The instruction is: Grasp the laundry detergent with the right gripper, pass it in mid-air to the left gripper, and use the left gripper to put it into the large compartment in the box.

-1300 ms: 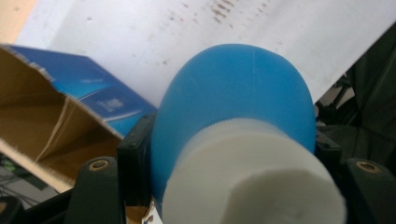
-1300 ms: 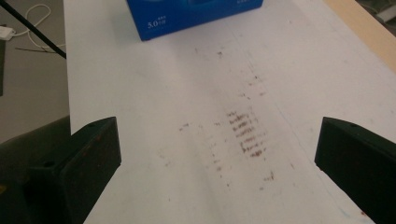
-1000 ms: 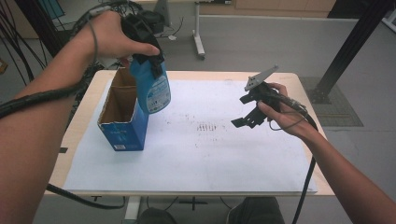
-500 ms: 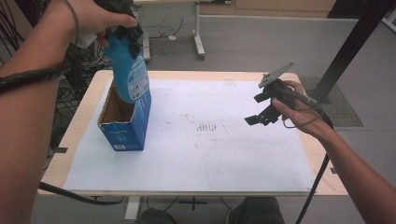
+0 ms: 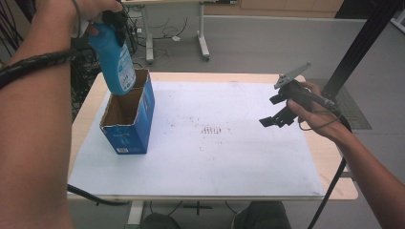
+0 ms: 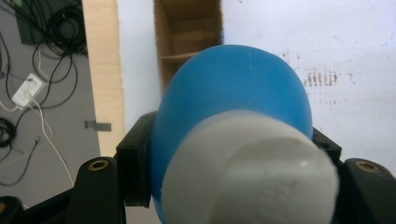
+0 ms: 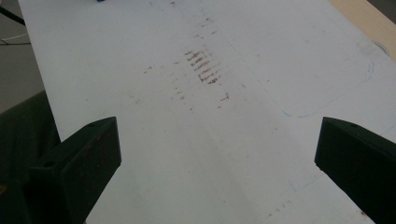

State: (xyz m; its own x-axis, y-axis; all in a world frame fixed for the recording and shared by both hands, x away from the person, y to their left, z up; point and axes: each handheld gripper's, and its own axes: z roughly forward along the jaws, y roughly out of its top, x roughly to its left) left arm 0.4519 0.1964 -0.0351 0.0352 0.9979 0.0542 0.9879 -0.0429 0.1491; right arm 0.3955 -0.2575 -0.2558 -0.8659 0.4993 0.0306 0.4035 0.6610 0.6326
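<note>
A blue bottle [image 5: 115,61] with a white cap hangs tilted over the far end of an open blue cardboard box [image 5: 128,125], its base just above the box's rim. My left gripper [image 5: 113,21] is shut on the bottle's neck near the top. In the left gripper view the bottle [image 6: 233,93] and its cap rise between the jaws of the left gripper [image 6: 233,161], with the box's brown inside [image 6: 187,32] beyond. At the table's right side my right gripper [image 5: 277,114] hovers open and holds nothing; the jaws of the right gripper [image 7: 217,158] stand wide over the white mat [image 7: 140,56].
The white mat [image 5: 215,157] covers most of the wooden table [image 5: 334,186] and has brown smudges [image 5: 212,130] at its middle. Cables [image 6: 28,93] lie on the floor left of the table. A desk's legs [image 5: 203,38] stand behind, and a black post [image 5: 358,43] at the far right.
The left hand has carried the bottle up and to the left, toward the far end of the box. The right hand has drifted a little to the right, still open.
</note>
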